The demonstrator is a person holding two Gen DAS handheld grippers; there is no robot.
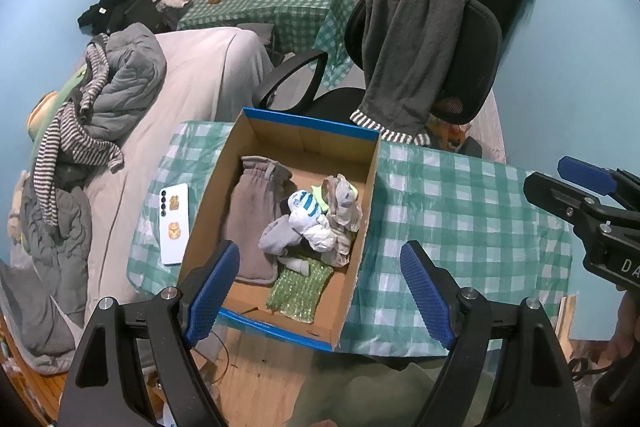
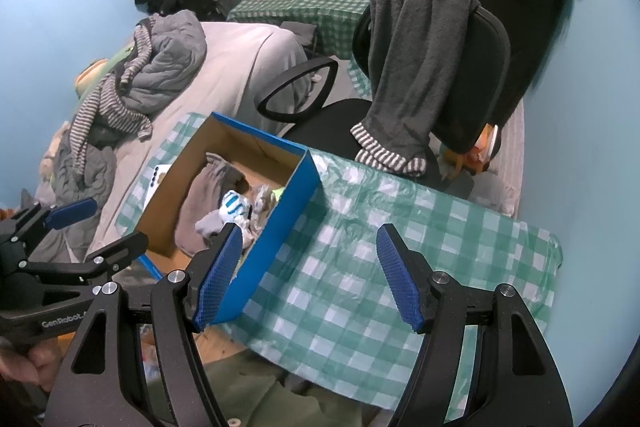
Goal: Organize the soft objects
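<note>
An open cardboard box [image 1: 360, 215] with blue rims sits on the green checked table. Inside lie a grey fleece piece [image 1: 256, 211], a bundle of white, striped and grey socks [image 1: 316, 223] and a green sparkly cloth [image 1: 300, 293]. My left gripper [image 1: 320, 291] is open and empty, held above the box's near end. My right gripper [image 2: 308, 275] is open and empty, above the tablecloth just right of the box [image 2: 276, 223]. The socks [image 2: 236, 207] show over the box wall in the right wrist view.
A white phone [image 1: 174, 223] lies on the table left of the box. An office chair [image 1: 440, 67] draped with a grey garment stands behind the table. A bed [image 1: 180, 95] with heaped clothes is at the left. Checked tablecloth [image 2: 400, 267] spreads right of the box.
</note>
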